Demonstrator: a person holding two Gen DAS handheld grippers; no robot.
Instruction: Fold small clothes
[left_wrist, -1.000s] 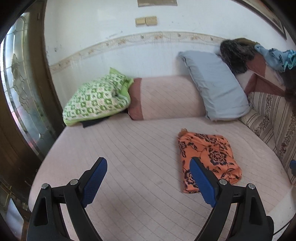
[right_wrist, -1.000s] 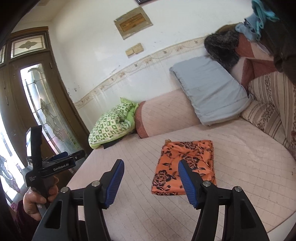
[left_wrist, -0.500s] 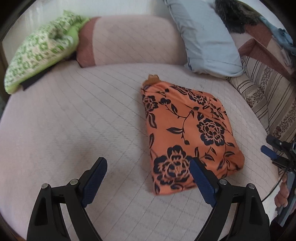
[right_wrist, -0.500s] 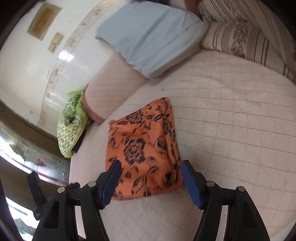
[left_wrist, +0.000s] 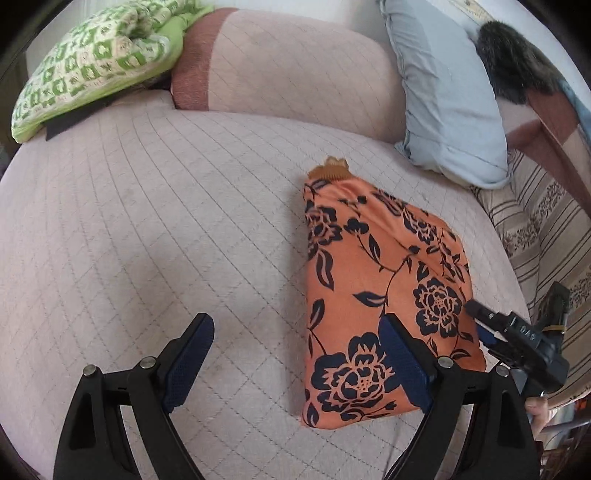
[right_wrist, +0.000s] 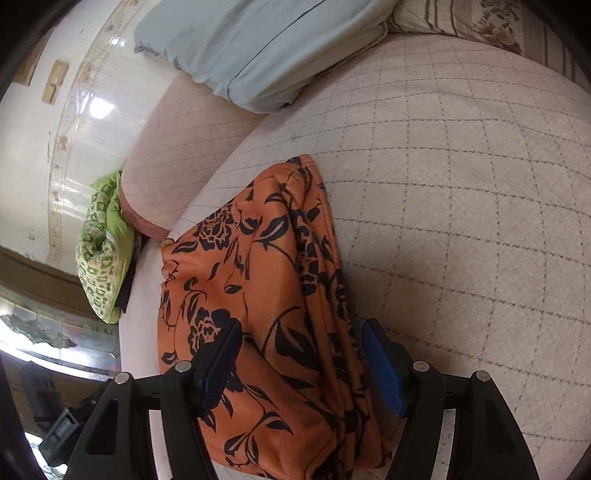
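green pillow (left_wrist: 99, 55): far left at the head of the bed, green-and-white print, lying on a dark flat item; also seen at left in the right wrist view (right_wrist: 101, 258).
bolster (left_wrist: 288, 62): pink quilted roll with a reddish-brown end, just right of the green pillow, along the wall.
bed (left_wrist: 147, 221): pale pink quilted cover with a diamond grid, carries everything.
left claw (left_wrist: 295, 365): spread wide, holding nothing; blue-padded left finger over bare bed cover, right finger (left_wrist: 402, 365) over the near left part of the garment. Contact with the cloth: cannot tell.
orange garment (left_wrist: 373, 295): the task item, orange cloth with black flower print, folded into a rough rectangle, lying flat on the bed right of centre; a small brownish tab sticks out at its far end. In the right wrist view (right_wrist: 258, 295) several stacked layer edges show along its right side.
right claw (right_wrist: 299, 365): spread, nothing pinched; both fingers straddle the near right part of the garment, left finger over the print, right finger (right_wrist: 384, 373) just past the layered edge, over bed cover. Seen from the left wrist view (left_wrist: 517, 339) it sits at the garment's right edge, low over the bed.
grey-blue pillow (left_wrist: 447, 92): leaning upright at the head of the bed, right of the bolster, well apart from the garment.
dark furry item (left_wrist: 513, 62): on top of the pile at far right, behind the grey-blue pillow.
striped cushion (left_wrist: 535, 221): beige with brown stripes and flowers, along the right edge of the bed.
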